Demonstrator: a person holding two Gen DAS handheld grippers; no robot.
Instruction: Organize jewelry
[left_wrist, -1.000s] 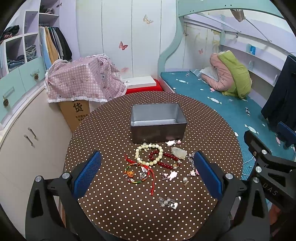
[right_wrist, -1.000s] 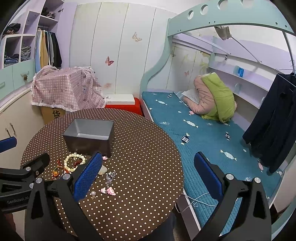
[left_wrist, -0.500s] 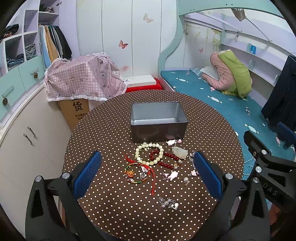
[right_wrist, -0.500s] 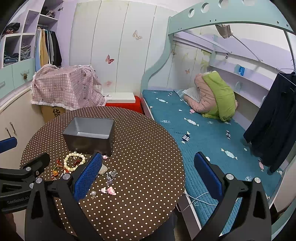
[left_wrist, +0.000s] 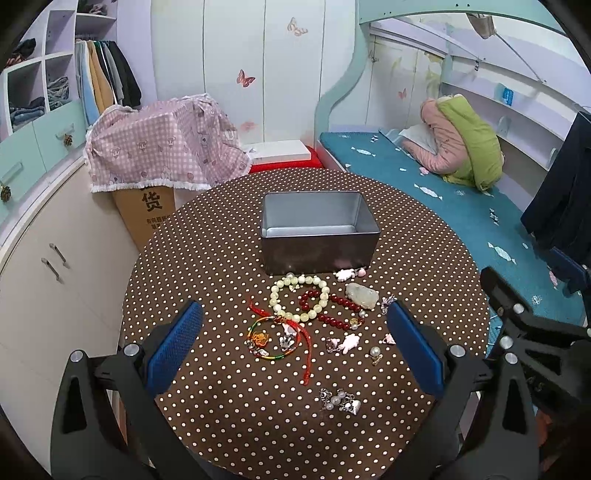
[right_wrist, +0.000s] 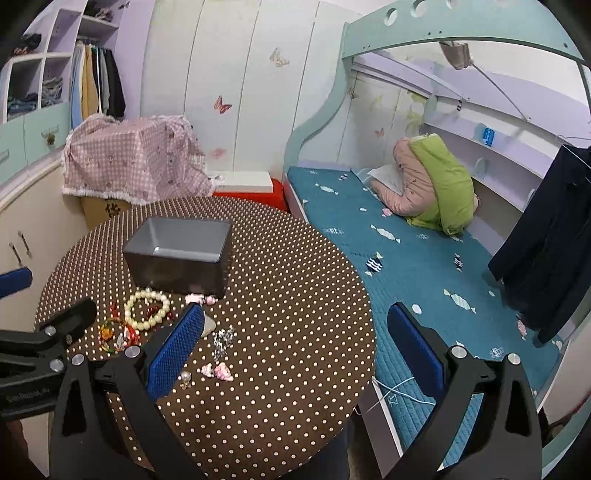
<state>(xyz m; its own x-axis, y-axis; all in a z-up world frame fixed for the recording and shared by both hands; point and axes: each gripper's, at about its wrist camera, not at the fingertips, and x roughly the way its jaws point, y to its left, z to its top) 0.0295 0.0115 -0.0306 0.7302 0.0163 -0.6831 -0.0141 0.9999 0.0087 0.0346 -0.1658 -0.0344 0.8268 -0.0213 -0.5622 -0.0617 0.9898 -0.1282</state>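
Round table (left_wrist: 207, 258) in a brown cloth with white polka dots, filling the middle of the left wrist view. Open grey metal tin (left_wrist: 319, 230) sitting just above centre, nothing visible inside. Jewelry scattered right below it, centre of frame: pale bead bracelet (left_wrist: 299, 299) overlapping a dark red bead bracelet (left_wrist: 334, 314), a rainbow cord bracelet (left_wrist: 267, 339) with a red string (left_wrist: 304, 341) trailing down from it, a pale stone (left_wrist: 362, 294) to the right, and small pink and silver charms (left_wrist: 340, 399) further down (too tiny to tell apart). Left gripper (left_wrist: 295, 354) hovering over the pile, blue pads wide apart, holding nothing. Right gripper (right_wrist: 295, 354) spread wide too and gripping nothing, its left pad over the table's near edge, its right pad over the teal bed (right_wrist: 406, 266). Same tin (right_wrist: 179, 249) and beads (right_wrist: 147, 309) at middle left of that view. Pink checked cloth (left_wrist: 162, 147) draped over a cardboard box (left_wrist: 147, 214) at upper left, wardrobe shelves with hanging clothes (left_wrist: 107, 81) in the corner, butterfly stickers (left_wrist: 245, 77) on the white wall panels, pink and green bedding (left_wrist: 461, 140) bundled at upper right.
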